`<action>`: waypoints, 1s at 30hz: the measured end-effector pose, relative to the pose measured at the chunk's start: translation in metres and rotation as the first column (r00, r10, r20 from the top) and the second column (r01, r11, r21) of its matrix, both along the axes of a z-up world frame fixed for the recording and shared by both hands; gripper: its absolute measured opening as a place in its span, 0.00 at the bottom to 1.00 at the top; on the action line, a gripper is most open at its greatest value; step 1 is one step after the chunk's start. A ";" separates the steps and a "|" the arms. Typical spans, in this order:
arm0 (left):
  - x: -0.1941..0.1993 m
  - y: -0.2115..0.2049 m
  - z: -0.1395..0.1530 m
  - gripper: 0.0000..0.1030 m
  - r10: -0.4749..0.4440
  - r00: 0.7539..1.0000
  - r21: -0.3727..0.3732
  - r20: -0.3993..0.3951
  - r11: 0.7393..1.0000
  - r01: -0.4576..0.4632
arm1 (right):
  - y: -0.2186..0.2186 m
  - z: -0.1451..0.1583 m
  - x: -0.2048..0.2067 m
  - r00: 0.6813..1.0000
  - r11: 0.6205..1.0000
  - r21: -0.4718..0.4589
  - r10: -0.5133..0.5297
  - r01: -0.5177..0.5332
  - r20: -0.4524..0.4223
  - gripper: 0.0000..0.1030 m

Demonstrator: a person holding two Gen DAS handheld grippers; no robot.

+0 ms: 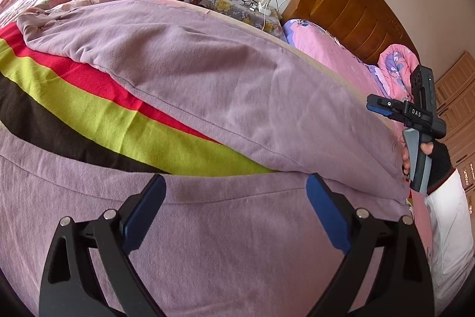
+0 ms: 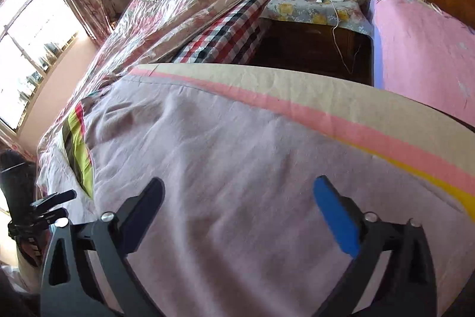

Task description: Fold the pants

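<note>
Left wrist: pants (image 1: 207, 79) seemingly just below open jaws.

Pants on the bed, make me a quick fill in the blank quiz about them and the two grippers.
1. The pants are pale ____.
2. The left gripper has its jaws ____, with nothing clamped.
3. Between the two pant legs shows a ____ blanket.
4. On the nightstand lies a pair of ____.

Missing words: purple; open; striped; glasses

The lilac pants (image 1: 207, 73) are soft matt cloth on a fuzzy striped blanket (image 1: 89, 109), the headboard (image 1: 350, 5) glossy varnished wood, the tongs (image 1: 236, 195) matt black plastic.
</note>
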State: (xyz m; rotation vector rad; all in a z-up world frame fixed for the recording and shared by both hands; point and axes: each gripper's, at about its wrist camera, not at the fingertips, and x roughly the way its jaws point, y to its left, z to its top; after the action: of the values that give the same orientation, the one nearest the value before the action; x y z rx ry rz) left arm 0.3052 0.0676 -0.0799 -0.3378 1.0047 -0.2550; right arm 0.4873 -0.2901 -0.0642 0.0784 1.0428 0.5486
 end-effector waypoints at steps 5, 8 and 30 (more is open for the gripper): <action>0.020 0.005 -0.005 0.93 0.048 0.999 0.032 0.017 0.998 -0.049 | 0.019 -0.005 0.037 0.978 0.970 -0.165 0.194 -0.180 0.073 0.95; 0.028 0.004 -0.008 0.93 0.061 0.998 0.051 0.018 0.997 -0.061 | 0.022 -0.037 0.048 0.967 0.933 -0.264 0.253 -0.245 -0.003 0.76; -0.044 0.029 0.019 0.96 0.083 0.996 -0.075 0.032 0.994 -0.080 | 0.106 -0.038 -0.331 0.951 0.929 -0.367 0.149 -0.041 0.270 0.22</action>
State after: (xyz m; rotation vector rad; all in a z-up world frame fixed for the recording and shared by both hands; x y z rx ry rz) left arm 0.2615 0.0967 -0.0607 -0.4393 0.9462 -0.2238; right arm 0.1559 -0.1842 -0.1023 -0.3702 0.8415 0.4342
